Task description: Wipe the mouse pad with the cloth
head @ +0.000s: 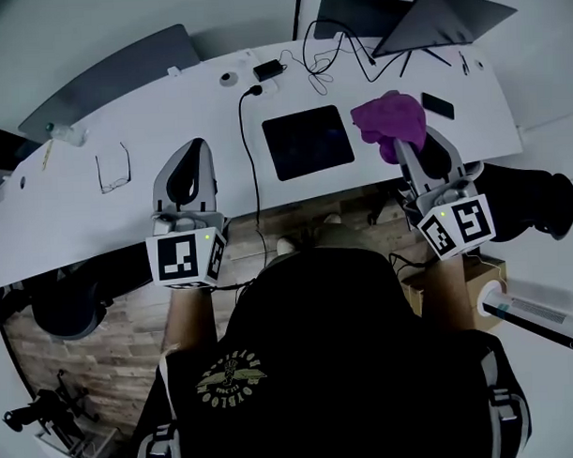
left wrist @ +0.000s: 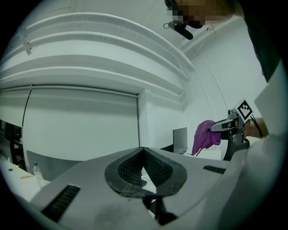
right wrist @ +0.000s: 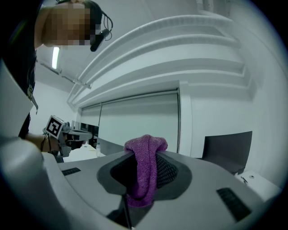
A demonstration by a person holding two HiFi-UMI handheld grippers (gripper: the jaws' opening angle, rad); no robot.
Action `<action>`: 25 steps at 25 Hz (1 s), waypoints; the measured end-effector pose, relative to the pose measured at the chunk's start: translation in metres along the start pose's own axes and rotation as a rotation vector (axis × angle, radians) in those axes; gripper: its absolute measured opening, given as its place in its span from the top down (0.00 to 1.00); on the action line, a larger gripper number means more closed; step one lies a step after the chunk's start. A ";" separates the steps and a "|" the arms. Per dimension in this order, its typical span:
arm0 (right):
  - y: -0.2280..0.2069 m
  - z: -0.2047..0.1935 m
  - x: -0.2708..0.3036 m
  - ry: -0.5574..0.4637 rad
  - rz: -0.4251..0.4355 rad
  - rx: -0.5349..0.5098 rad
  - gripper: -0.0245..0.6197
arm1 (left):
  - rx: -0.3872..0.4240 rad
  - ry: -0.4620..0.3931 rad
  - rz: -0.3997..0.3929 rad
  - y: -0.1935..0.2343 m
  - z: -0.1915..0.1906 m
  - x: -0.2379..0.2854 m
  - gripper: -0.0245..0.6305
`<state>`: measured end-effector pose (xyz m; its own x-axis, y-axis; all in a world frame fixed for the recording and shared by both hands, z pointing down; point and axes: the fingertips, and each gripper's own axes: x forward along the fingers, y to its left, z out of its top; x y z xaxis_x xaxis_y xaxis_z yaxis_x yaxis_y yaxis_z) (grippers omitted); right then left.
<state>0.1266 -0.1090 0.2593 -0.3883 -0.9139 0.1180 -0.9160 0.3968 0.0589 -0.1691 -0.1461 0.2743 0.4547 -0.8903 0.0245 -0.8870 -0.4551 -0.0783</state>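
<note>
Nearest the viewer, the left tool (head: 195, 147) and the right tool (head: 403, 146) are held level with each other over the near edge of the white bench (head: 89, 216), each with its marker cube toward the person. In its own view, the left tool (left wrist: 143, 155) has its jaws pressed together at the tips, with nothing between them. The right tool (right wrist: 145, 157) is pinching the purple cloth (right wrist: 146, 173): a fold of the fabric stands up above the pads and the rest hangs down between them. In the head view the cloth (head: 390, 116) forms a bunched mass at and just beyond the right tool's tips. The left gripper view shows the cloth (left wrist: 204, 134) drooping from those tips, and whether it touches the bench cannot be told. The black mouse pad (head: 308, 141) lies flat on the bench between the two tools, just to the left of the right tool and apart from the cloth. A black cable (head: 249, 150) runs across the bench between the left tool and the mouse pad. A pair of glasses (head: 113, 168) lies to the left of the left tool. Beyond the right tool lie a dark phone (head: 438, 105) and, farther off, an open laptop (head: 439, 21).
</note>
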 end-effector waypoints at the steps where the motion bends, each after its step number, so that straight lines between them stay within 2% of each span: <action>1: 0.001 -0.002 0.004 0.008 0.003 0.001 0.82 | -0.005 0.008 0.001 0.002 -0.005 0.001 0.96; 5: 0.010 -0.013 0.020 0.031 0.034 0.009 0.82 | -0.018 0.032 0.014 0.009 -0.020 -0.003 0.96; 16: 0.034 -0.052 0.079 0.090 0.166 0.032 0.82 | -0.046 0.090 0.133 0.042 -0.054 -0.018 0.96; 25: 0.041 -0.105 0.133 0.139 0.256 0.100 0.82 | -0.045 0.181 0.163 0.047 -0.088 0.003 0.96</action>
<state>0.0477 -0.2057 0.3819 -0.5971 -0.7619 0.2509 -0.7979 0.5964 -0.0876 -0.2166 -0.1714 0.3580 0.2873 -0.9381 0.1936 -0.9519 -0.3021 -0.0510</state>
